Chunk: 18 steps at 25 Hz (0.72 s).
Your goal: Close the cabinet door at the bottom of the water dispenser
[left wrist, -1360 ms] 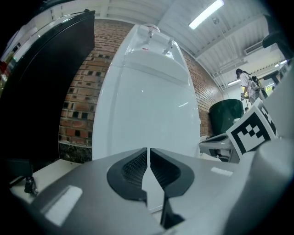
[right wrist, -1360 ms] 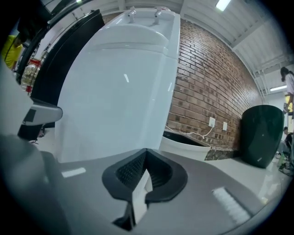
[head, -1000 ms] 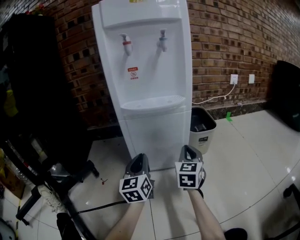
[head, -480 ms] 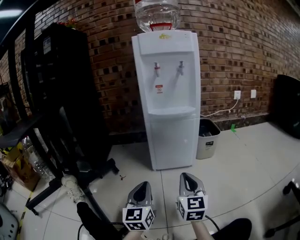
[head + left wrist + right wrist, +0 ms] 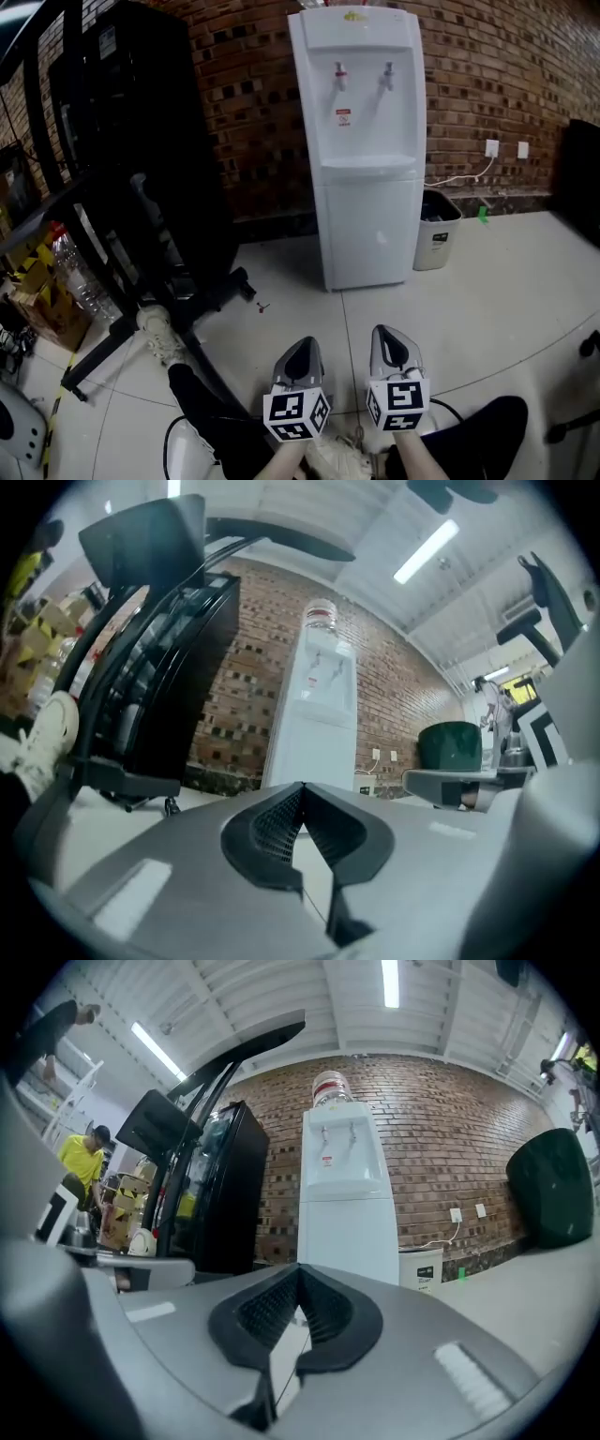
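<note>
The white water dispenser (image 5: 361, 141) stands against the brick wall. Its bottom cabinet door (image 5: 370, 230) lies flush with the body, closed. Both grippers hang well back from it over the tiled floor, pointing level toward it. My left gripper (image 5: 302, 349) is shut with nothing between its fingers, and its own view shows the jaws (image 5: 302, 787) meeting in front of the dispenser (image 5: 314, 714). To its right, my right gripper (image 5: 389, 335) is also shut and empty. In the right gripper view the closed tips (image 5: 298, 1269) line up with the dispenser (image 5: 345, 1204).
A small waste bin (image 5: 436, 230) stands right of the dispenser, below wall sockets (image 5: 492, 147) with a white cord. A tall black cabinet (image 5: 141, 141) and a black wheeled frame (image 5: 187, 291) fill the left. A white shoe (image 5: 159, 333) and cardboard boxes (image 5: 47, 309) lie near them.
Both grippers and the head view have drawn back from the dispenser's bottom door. The dispenser now looks smaller and farther, and the door stays closed.
</note>
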Tool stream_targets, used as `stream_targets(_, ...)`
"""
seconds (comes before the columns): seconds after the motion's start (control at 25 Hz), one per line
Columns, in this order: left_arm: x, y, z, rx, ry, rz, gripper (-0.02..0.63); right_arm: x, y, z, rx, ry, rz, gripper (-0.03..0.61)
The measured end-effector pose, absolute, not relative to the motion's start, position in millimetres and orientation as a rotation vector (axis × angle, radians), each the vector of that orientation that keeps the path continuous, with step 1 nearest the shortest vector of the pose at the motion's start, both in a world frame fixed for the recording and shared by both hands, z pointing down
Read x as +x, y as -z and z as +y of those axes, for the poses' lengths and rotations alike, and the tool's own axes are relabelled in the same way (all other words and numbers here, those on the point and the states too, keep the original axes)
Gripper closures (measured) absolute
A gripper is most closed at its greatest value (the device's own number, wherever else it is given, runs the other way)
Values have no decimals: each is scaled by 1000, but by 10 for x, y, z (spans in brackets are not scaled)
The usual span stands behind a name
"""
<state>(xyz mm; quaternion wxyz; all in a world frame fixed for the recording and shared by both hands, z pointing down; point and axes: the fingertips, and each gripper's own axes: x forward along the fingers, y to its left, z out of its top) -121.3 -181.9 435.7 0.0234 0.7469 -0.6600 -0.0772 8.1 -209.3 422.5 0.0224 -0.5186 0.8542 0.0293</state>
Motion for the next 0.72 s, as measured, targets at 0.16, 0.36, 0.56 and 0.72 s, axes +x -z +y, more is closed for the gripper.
stream_targets(0.16,-1179,-4426,-1865,2298,208,-2038,601,90,-4226,-2069,-1609,-84,2658,578)
stream_targets(0.36,-1231,-4505,-1884,2250,208,-2060,601,34,-4303,-2120,-1643,-122,2695,578)
stream_targets(0.56,-1212,-4489,-1897,2257,229,-2049,601,-66,-4377,-2102,-1629,-121,2716,578)
stream_targets(0.72,-1265,-4474,-1944,2251,226,-2068,601,-167,-4427,-2097,-1585,-150,2753,578)
